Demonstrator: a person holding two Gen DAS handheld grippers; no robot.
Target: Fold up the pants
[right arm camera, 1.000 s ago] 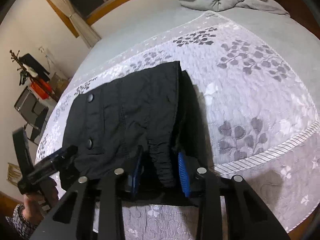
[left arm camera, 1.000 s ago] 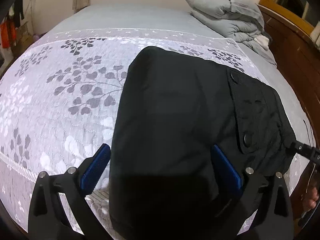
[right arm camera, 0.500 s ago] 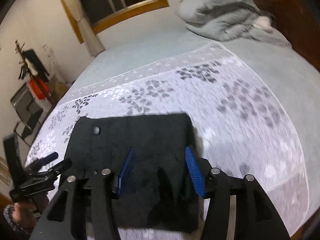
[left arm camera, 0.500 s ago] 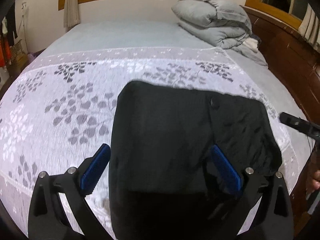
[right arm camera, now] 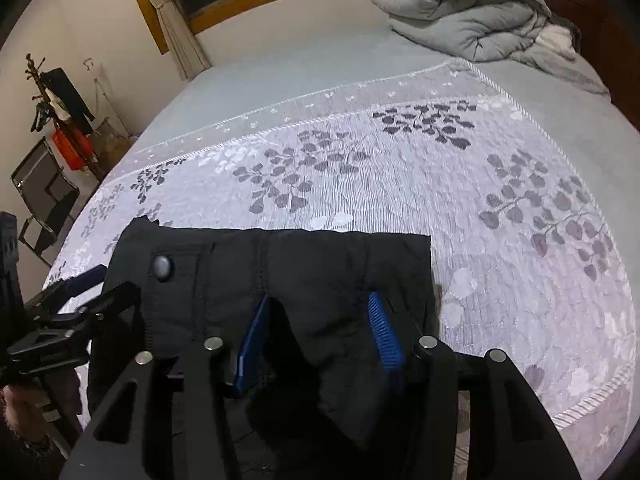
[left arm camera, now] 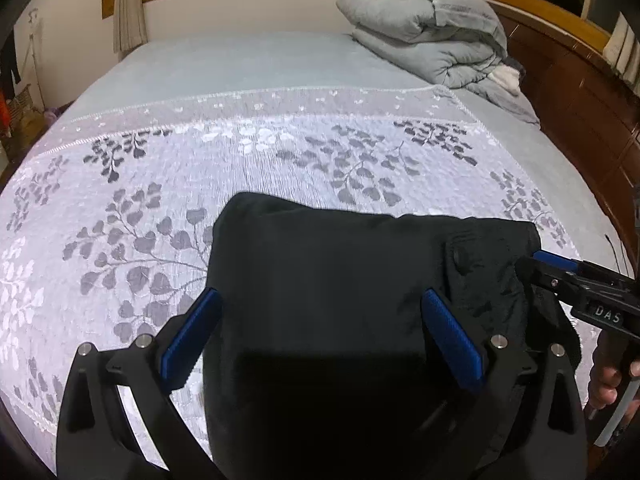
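Note:
The black pants (left arm camera: 332, 280) lie folded into a compact rectangle on the leaf-patterned bedspread (left arm camera: 160, 184), near the bed's front edge. My left gripper (left arm camera: 320, 332) is open, its blue pads wide apart above the fold's left part. In the right wrist view the pants (right arm camera: 280, 272) show a snap button (right arm camera: 161, 267) at the left. My right gripper (right arm camera: 318, 332) is open, with a bunch of black cloth rising between its blue pads. It also shows in the left wrist view (left arm camera: 560, 272) at the pants' right edge. The left gripper shows in the right wrist view (right arm camera: 92, 284).
A folded grey duvet (left arm camera: 432, 48) sits at the far right of the bed by the wooden headboard (left arm camera: 580, 92). A window with a curtain (right arm camera: 172, 24) is behind. A coat rack and a chair (right arm camera: 44, 192) stand beyond the bed's left side.
Both grippers have pulled back and tilted up, so the pants look smaller and lower in view. The right gripper's pads have spread apart from the cloth they pinched a second ago.

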